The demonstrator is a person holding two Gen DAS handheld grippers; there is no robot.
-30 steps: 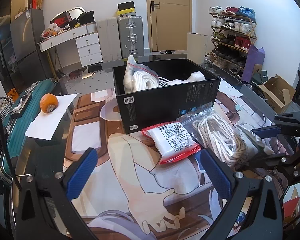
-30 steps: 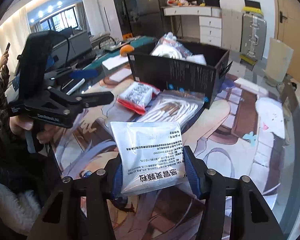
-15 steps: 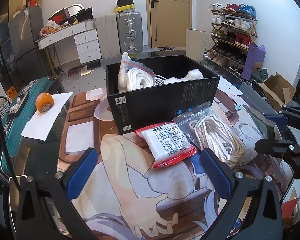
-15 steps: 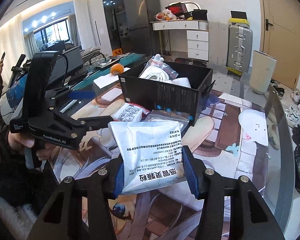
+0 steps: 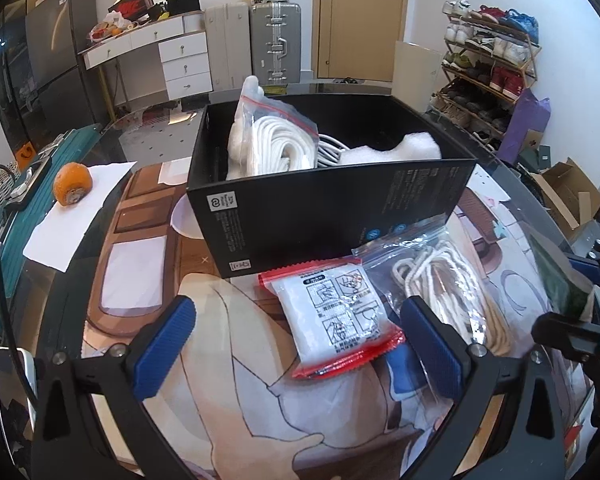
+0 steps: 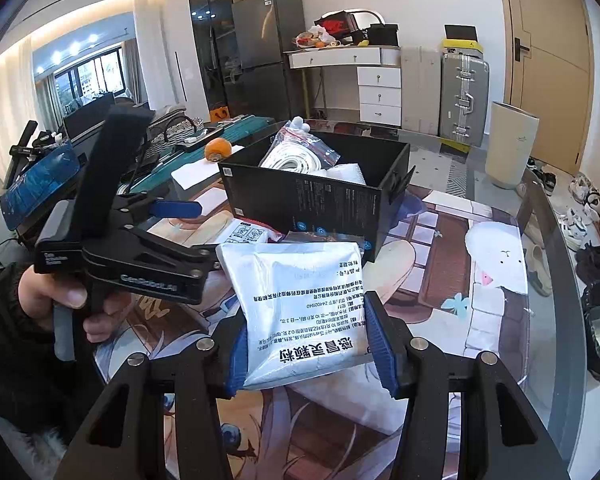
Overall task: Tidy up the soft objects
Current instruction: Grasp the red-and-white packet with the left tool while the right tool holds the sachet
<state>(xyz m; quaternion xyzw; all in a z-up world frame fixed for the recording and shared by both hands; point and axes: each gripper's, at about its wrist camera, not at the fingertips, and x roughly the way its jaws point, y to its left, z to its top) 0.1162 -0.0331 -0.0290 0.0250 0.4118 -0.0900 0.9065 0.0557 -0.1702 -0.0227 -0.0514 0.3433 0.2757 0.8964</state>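
The silver pouch (image 6: 300, 312) sits at the bottom centre of the right wrist view, pinched between the blue pads of the right gripper (image 6: 309, 346) and lifted clear of the table (image 6: 500, 320), its long axis running up the frame away from the camera. Beyond its top edge, in the middle of the frame, stands the black box (image 6: 312, 204), already holding a bagged white rope (image 6: 296, 160); the box lies straight ahead and slightly right of the held pouch, so I judge the right hand is the one placed to carry it forward and over the near wall.

In the left wrist view, the left gripper (image 5: 296, 348) is spread wide with nothing between its pads, hovering at lower centre. Just ahead of it lies the red-edged packet (image 5: 336, 316), its long axis slanting from upper left to lower right, touching a zip bag of cord (image 5: 440, 292) to its right. Both rest against the box front.
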